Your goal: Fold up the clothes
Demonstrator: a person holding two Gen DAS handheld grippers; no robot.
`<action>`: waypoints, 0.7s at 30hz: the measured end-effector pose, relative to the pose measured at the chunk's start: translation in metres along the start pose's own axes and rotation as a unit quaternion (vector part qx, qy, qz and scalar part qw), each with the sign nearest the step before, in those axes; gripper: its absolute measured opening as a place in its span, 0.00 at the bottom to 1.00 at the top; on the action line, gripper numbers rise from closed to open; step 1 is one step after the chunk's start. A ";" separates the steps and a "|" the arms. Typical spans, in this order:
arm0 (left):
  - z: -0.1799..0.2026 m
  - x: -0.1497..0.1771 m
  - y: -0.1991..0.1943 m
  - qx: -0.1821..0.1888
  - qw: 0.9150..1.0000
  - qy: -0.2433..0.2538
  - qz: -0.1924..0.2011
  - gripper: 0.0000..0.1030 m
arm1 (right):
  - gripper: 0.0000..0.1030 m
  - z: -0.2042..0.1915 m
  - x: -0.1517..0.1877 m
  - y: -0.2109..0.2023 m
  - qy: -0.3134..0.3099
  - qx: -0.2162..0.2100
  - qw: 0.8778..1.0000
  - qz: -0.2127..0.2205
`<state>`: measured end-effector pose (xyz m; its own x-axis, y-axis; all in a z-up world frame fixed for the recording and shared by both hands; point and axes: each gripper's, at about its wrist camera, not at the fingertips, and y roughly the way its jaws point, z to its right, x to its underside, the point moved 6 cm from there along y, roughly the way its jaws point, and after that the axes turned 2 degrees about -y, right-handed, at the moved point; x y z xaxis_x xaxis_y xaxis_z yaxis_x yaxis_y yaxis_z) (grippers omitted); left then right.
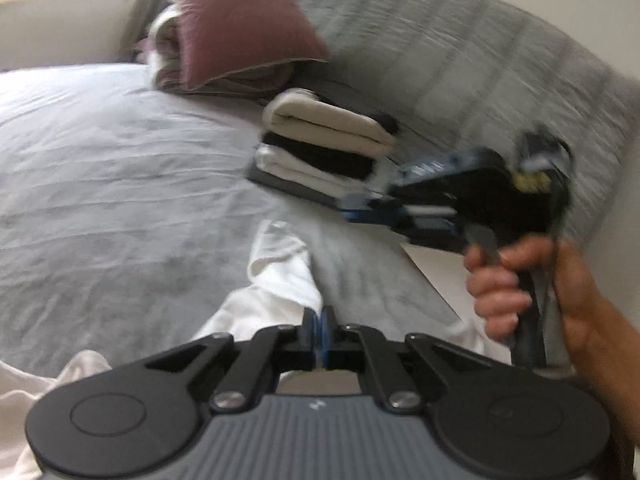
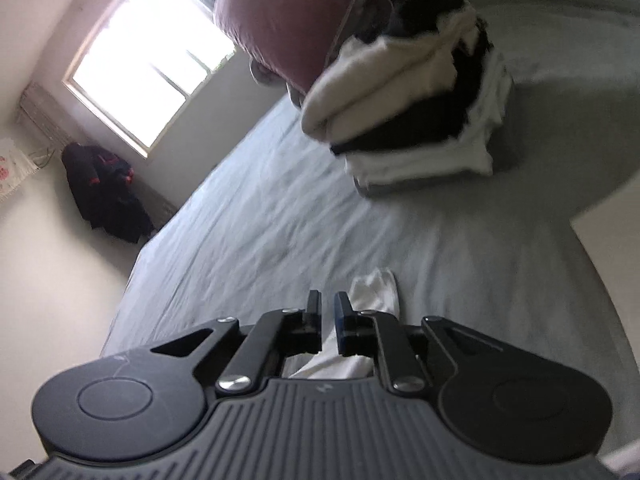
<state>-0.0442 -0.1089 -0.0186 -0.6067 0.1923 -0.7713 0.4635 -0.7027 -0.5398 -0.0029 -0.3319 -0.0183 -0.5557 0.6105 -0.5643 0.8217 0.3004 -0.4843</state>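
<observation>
White garment: a crumpled white cloth [image 1: 276, 280] lies on the near part of the bed, bunched into soft folds with one narrow end reaching toward the far side; in the right wrist view the same cloth [image 2: 376, 292] shows as a thin strip running under the fingers.
Left gripper: the left gripper [image 1: 319, 320] has its two fingers pressed together on a fold of the white garment, clenched on the cloth at the near edge of the view.
Right gripper: the right gripper [image 2: 328, 320] stands with a narrow gap between its fingers and nothing caught in it; the white garment lies just below and slightly to the right of the tips. In the left wrist view it is blurred, held up at the right by a hand [image 1: 520, 288] that wraps the handle.
Bed: a pale grey sheet [image 1: 120, 184], wrinkled, covers the whole near and left area.
Folded stack: a pile of folded clothes [image 1: 328, 148], cream on top, then black and white layers, sits far right of the garment and well apart from it.
Cushion: a mauve cushion [image 1: 240, 24] leans at the far side, just beyond the stack.
Blanket: a grey ribbed blanket [image 1: 460, 60] rises at the far right.
Window: a bright window [image 2: 148, 60] lies at the far left, with dark clothing [image 2: 108, 196] hanging below it.
</observation>
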 end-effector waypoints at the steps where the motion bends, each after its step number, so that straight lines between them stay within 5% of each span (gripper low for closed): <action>1: 0.008 0.005 -0.001 0.006 1.000 0.013 -0.008 0.02 | 0.16 0.003 0.004 0.000 0.010 -0.005 1.000 -0.010; 4: 0.019 0.029 0.007 0.013 0.998 0.039 -0.038 0.02 | 0.23 0.013 0.018 -0.001 0.031 -0.011 0.999 -0.035; 6: 0.015 0.043 0.018 0.008 0.998 0.034 -0.051 0.02 | 0.38 0.018 0.025 -0.002 0.045 -0.015 0.998 -0.044; 13: -0.001 0.066 0.033 0.024 0.998 -0.007 -0.050 0.02 | 0.38 0.014 0.037 0.011 0.063 -0.036 0.995 -0.065; 21: -0.005 0.066 0.036 0.038 0.998 -0.038 -0.044 0.02 | 0.36 0.018 0.047 0.051 0.063 0.010 0.997 -0.048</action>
<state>-0.0646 -0.1182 -0.0904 -0.6918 0.2038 -0.6928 0.3585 -0.7359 -0.5745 0.0105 -0.3008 -0.0814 -0.6108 0.6675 -0.4260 0.7616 0.3480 -0.5467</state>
